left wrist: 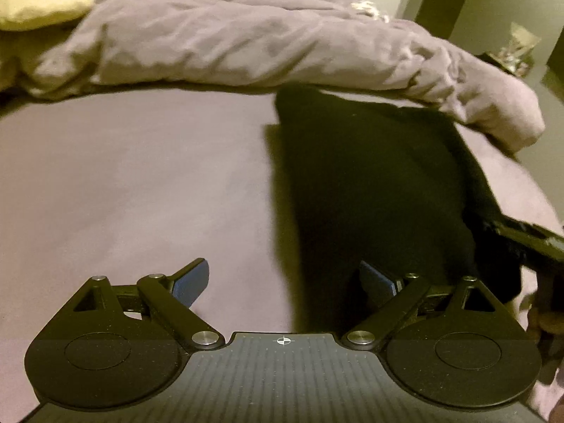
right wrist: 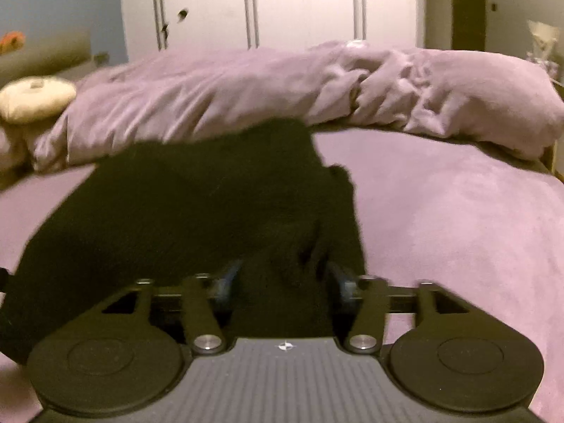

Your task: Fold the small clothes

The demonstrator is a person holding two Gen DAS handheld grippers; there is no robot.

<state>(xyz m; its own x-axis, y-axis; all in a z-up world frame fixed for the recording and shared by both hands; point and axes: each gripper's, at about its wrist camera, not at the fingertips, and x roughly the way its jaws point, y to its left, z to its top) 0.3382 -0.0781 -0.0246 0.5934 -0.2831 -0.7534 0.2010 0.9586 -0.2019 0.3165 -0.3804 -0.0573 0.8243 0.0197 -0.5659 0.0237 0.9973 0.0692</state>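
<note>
A black garment (left wrist: 370, 183) lies spread on the mauve bed sheet (left wrist: 123, 194), toward the right half of the left wrist view, its far edge reaching close to the rumpled mauve duvet (left wrist: 246, 42) bunched across the back of the bed. The cloth is too dark to show seams or what kind of garment it is.

The left gripper (left wrist: 283, 282) hovers low over the sheet with its jaws spread wide — the blue-padded fingers (left wrist: 190, 283) stand well apart and grip nothing. One finger is over bare sheet, the other over the near edge of the black cloth. At the right edge of this view, part of the other tool shows as a dark bar meeting the garment's right side.

In the right wrist view, the right gripper (right wrist: 283, 282) has a thick fold of the black garment (right wrist: 197, 204) between its fingers; the cloth fills the gap between the pads and rises from it, so the jaws are pinching that bunch. From the grip the fabric runs away to the left and forward, draped over the sheet (right wrist: 458, 218).

A cream round cushion (right wrist: 37, 98) rests at the far left beside the duvet (right wrist: 211, 98). Behind the bed stand white wardrobe doors (right wrist: 303, 3) with long vertical handles. Both views are a little blurred.
</note>
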